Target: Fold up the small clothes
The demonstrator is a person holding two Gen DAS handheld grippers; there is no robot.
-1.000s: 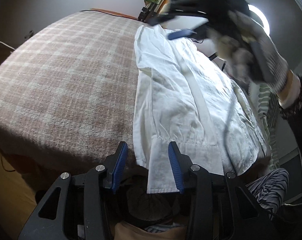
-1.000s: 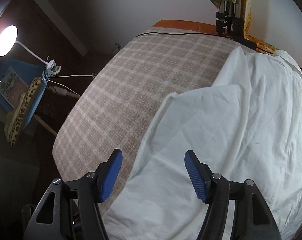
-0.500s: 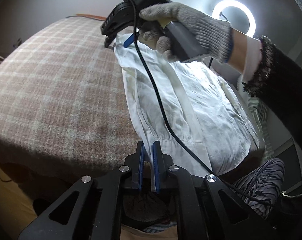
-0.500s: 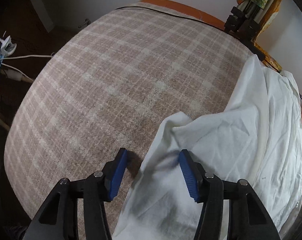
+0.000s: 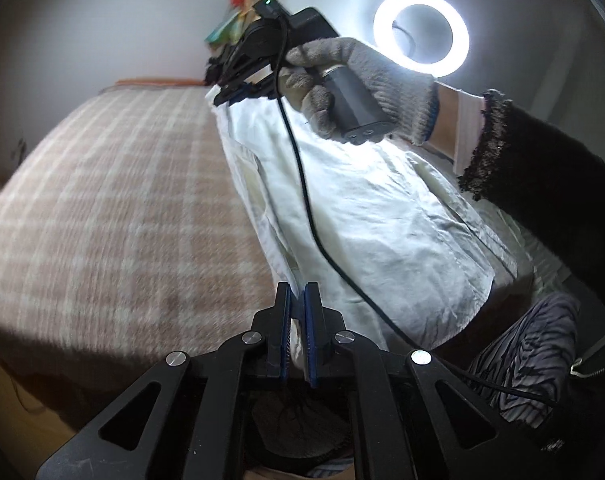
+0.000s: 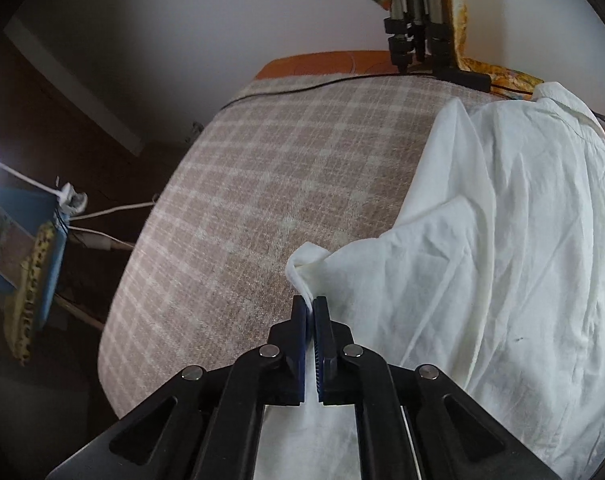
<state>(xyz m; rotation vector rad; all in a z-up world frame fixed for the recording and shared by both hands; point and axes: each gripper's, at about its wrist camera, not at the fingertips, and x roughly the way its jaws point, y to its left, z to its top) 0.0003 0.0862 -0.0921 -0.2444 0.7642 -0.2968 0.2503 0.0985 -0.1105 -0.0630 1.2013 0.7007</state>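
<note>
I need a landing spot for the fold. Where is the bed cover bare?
The pink plaid blanket is bare from the white cotton shirt to its left edge. Crowded: the far edge, with a black cable and tripod legs.

Your left black two-finger gripper with blue pads (image 5: 296, 292) is clamped tight on cloth. Your right black gripper with blue pads (image 6: 310, 306), carried by your grey-gloved right hand (image 5: 354, 88), is pinched on a cloth fold, angled downward.

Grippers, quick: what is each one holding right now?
Left gripper: shut on the near edge of the white shirt.
Right gripper: shut on the shirt's far edge.
</note>
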